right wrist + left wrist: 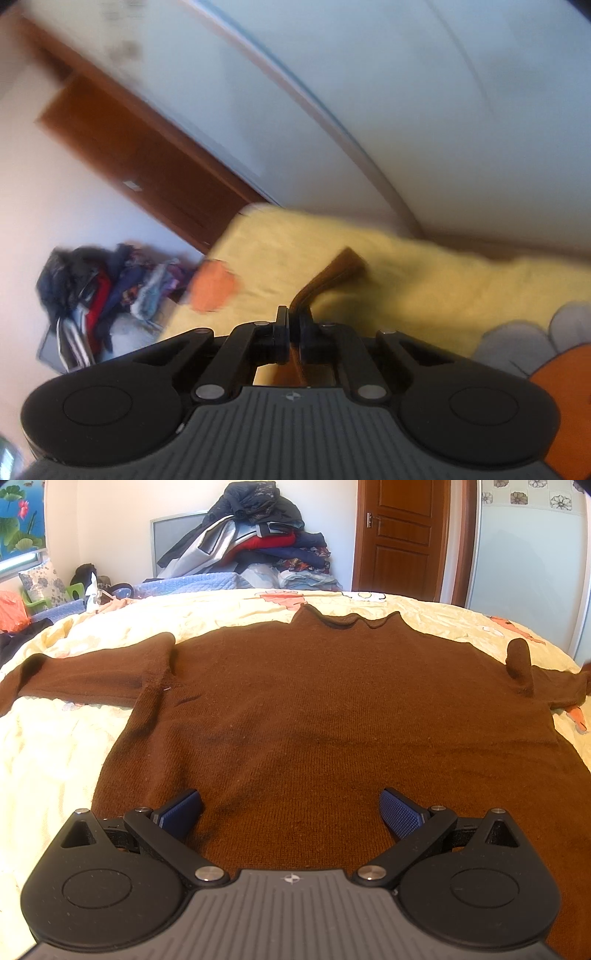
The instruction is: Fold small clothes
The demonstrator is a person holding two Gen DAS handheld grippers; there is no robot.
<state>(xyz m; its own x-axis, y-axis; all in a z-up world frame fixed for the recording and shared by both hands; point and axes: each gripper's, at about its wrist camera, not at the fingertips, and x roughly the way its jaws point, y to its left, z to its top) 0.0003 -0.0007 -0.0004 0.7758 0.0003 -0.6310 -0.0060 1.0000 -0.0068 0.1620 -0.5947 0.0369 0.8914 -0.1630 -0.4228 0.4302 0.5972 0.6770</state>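
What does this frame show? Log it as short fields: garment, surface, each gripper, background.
garment: brown sweater spread flat, collar away from the camera, one sleeve stretched out sideways
surface: bed with a yellow printed bedsheet
left gripper: open, fingers wide apart over the sweater's near hem, holding nothing
right gripper: shut on a strip of brown fabric, apparently the other sleeve; view tilted and blurred
background: pile of clothes against the wall, wooden door
fold progress: body not yet folded
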